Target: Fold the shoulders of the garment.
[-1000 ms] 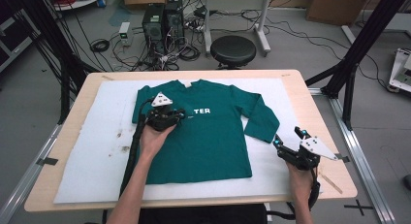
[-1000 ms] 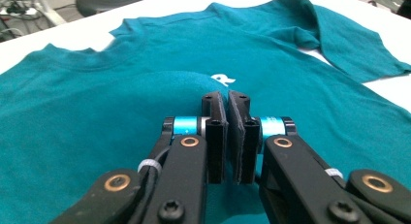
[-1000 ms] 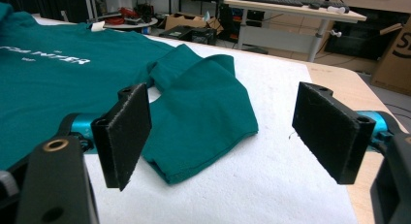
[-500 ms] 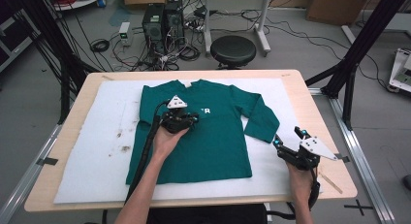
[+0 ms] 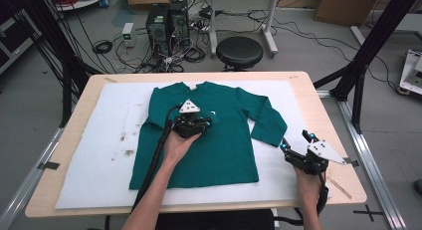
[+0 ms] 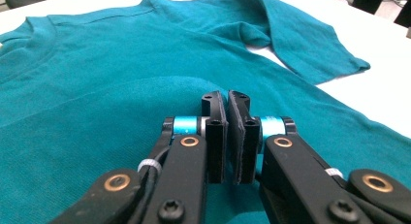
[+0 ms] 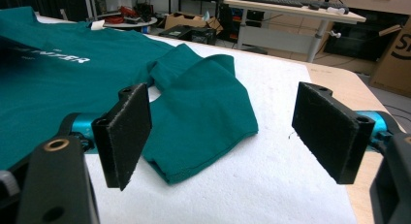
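A teal long-sleeved shirt [image 5: 219, 150] lies flat on the white foam sheet [image 5: 99, 155], collar toward the far edge. My left gripper [image 5: 206, 123] rests on the shirt's chest, pads pressed together [image 6: 227, 100], apparently on the shirt's left sleeve, which is drawn across the body as a rounded fold [image 6: 160, 88]. The shirt's right sleeve [image 5: 266, 123] bends down to the near right. My right gripper [image 5: 294, 141] hovers just right of that sleeve's cuff [image 7: 203, 136], its jaws wide open [image 7: 228, 127] and nothing between them.
The foam sheet covers most of a wooden table [image 5: 343, 140]. Dark smudges [image 5: 124, 145] mark the foam left of the shirt. Beyond the table's far edge stand a black stool [image 5: 239, 52], computer towers [image 5: 166, 21] and tangled cables.
My left gripper has slid to the right across the shirt's chest, carrying fabric with it and covering the white lettering. The right gripper has stayed put.
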Demonstrator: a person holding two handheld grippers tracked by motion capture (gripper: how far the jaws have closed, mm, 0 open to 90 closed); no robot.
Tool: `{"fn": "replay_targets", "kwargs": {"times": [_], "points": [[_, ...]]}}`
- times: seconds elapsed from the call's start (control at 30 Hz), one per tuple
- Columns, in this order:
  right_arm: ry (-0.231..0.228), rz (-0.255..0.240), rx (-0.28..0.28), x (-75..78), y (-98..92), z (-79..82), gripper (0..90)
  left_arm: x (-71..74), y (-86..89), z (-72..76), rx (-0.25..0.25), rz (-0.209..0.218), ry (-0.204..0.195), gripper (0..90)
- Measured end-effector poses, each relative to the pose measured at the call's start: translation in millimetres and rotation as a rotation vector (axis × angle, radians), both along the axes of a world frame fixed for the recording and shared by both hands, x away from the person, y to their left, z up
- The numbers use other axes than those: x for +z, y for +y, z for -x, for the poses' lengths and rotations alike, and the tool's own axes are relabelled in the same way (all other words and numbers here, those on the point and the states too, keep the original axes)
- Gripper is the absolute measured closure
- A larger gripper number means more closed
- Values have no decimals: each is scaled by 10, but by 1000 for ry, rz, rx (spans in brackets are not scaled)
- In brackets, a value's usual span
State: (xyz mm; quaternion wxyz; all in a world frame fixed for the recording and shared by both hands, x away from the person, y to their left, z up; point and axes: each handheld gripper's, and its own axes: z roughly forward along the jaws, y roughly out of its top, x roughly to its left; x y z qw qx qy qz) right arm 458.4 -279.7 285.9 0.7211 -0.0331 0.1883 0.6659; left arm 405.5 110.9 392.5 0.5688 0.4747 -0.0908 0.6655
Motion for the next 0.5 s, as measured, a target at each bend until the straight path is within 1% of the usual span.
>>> {"fn": "replay_targets", "kwargs": {"times": [0.27,0.5], "points": [[-1,-3,-5,2,4,0,223,-12,-104,-23,0,-23,4,856],[-2,-2,-11,4,8,1,223,-15,-177,-41,-2,-33,7,856]]}}
